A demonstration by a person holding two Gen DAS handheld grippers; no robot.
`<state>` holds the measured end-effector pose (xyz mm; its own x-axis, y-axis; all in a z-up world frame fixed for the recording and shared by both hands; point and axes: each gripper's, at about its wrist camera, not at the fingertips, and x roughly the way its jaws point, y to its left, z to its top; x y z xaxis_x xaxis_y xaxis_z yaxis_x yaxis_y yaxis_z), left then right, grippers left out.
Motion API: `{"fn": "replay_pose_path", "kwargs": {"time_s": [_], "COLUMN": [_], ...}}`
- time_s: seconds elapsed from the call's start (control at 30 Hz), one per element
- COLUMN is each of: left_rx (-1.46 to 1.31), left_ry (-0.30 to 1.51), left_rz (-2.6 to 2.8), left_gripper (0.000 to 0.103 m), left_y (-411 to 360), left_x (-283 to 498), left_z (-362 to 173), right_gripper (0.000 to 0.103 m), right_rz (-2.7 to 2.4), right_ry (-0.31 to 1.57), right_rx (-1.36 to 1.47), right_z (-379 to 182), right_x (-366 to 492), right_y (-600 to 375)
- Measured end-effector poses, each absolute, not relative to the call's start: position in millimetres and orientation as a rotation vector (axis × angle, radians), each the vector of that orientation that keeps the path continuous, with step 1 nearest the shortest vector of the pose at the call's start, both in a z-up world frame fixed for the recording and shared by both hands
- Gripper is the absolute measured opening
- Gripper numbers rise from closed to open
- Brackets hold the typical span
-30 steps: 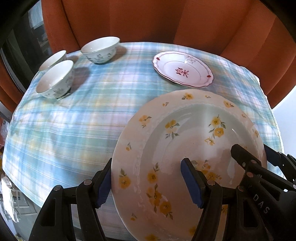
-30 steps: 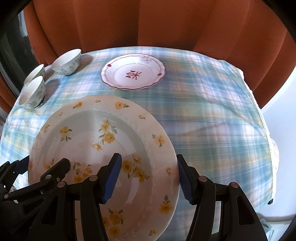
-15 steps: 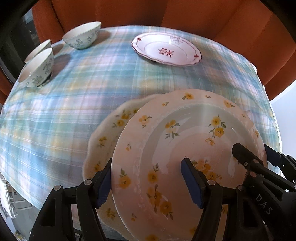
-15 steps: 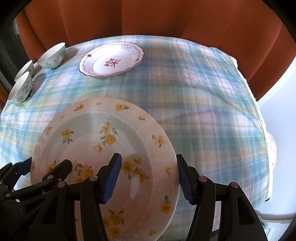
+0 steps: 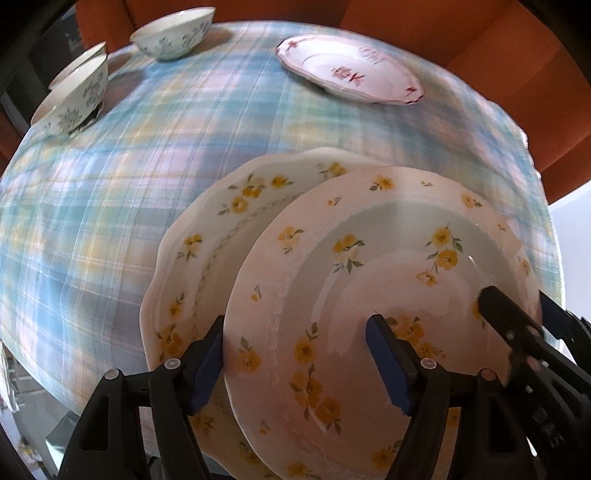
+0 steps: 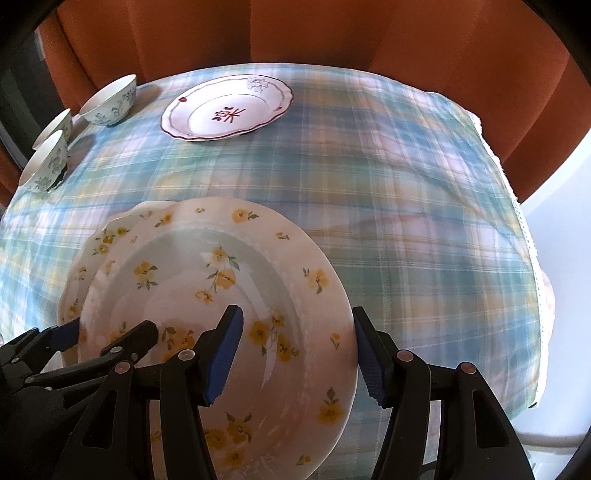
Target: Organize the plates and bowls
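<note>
A yellow-flowered deep plate (image 5: 388,258) (image 6: 192,280) sits low over a second, scalloped yellow-flowered plate (image 5: 207,240) (image 6: 107,236), offset to that plate's right. My left gripper (image 5: 299,358) straddles the top plate's left rim and its jaws are opening; the outer pad stays beside the edge. My right gripper (image 6: 295,354) is shut across the right rim, one pad inside the well and one outside. Each gripper also shows in the other's view, the right gripper (image 5: 532,314) and the left gripper (image 6: 109,330).
A red-patterned plate (image 6: 225,110) lies at the far side of the plaid tablecloth (image 6: 369,184). Three blue-flowered bowls stand far left: one (image 6: 110,103) apart, two (image 6: 46,166) close together. Orange curtains (image 6: 295,33) hang behind. The table's edge is near on the right.
Both grippers have sunk with the flowered plate and carried it over a second flowered plate that came into view beneath. The left jaws stand slightly wider.
</note>
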<state>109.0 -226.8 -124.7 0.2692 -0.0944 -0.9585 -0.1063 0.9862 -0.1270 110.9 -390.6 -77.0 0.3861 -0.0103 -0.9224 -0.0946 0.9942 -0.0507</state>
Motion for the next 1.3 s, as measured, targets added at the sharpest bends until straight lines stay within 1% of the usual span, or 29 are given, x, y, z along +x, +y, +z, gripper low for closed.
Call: {"fn": "replay_pose_path", "kwargs": {"time_s": [0.27, 0.37, 0.4, 0.5, 0.6, 0.73, 0.83, 1.03, 1.3], "left_rx": [-0.101, -0.075, -0.057, -0.033, -0.005, 0.012, -0.001, -0.02, -0.028], "left_ry": [1.281, 1.274, 1.269, 1.263, 1.263, 1.265, 1.245, 1.208, 1.205], "left_rz": [0.026, 0.034, 0.041, 0.048, 0.055, 0.078, 0.085, 0.093, 0.106], "left_gripper": [0.077, 0.079, 0.081, 0.083, 0.086, 0.087, 0.087, 0.087, 0.087], "left_y": [-231.8, -233.7, -234.4, -236.4, -236.7, -237.3, -231.9, -224.5, -212.3], "left_x": [109.7, 111.4, 112.2, 113.2, 111.3, 111.4, 109.3, 102.6, 96.5], "left_z": [-126.5, -127.0, -126.7, -125.5, -124.9, -123.3, -117.2, -102.3, -100.1], "right_gripper": [0.062, 0.062, 0.062, 0.061, 0.061, 0.061, 0.049, 0.038, 0.037], "right_rz": [0.074, 0.075, 0.076, 0.083, 0.082, 0.067, 0.049, 0.056, 0.051], "right_ry": [1.196, 1.195, 1.195, 1.189, 1.185, 1.17, 1.152, 1.158, 1.205], "right_rx": [-0.038, -0.018, -0.011, 0.009, 0.028, 0.045, 0.067, 0.082, 0.049], "right_z": [-85.6, -87.0, -87.4, -87.2, -86.7, -83.2, -79.1, -78.2, -86.8], "right_x": [112.8, 112.2, 111.8, 110.6, 109.3, 108.9, 108.9, 112.7, 113.0], "right_y": [-390.5, -391.6, -392.2, -393.9, -396.0, -400.4, -406.4, -409.0, -400.5]}}
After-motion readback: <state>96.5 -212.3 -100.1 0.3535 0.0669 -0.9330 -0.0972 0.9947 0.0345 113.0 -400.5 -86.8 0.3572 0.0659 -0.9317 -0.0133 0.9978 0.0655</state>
